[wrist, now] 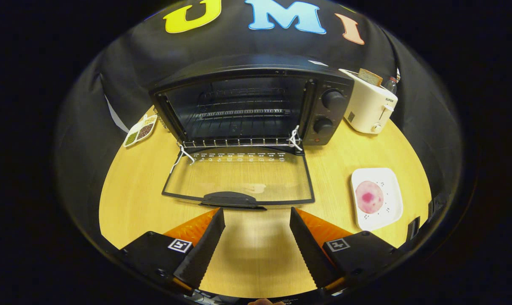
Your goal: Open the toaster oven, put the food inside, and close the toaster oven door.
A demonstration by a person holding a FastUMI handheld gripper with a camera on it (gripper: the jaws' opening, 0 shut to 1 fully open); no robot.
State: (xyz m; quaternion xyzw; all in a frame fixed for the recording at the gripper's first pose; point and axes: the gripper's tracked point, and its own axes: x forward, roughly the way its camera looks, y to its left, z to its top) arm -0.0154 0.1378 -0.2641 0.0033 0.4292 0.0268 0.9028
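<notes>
The tongs hang wide apart and released, holding nothing, above the bare counter just near of the toaster oven, whose glass door lies folded down flat. To the right, the pink food sits on a white plate. Far right, a white toaster bears small writing too blurred to read, with a slice of bread poking out.

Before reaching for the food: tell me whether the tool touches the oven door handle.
Apart. The gripper view shows bare table between the open tool and the door handle.
</notes>
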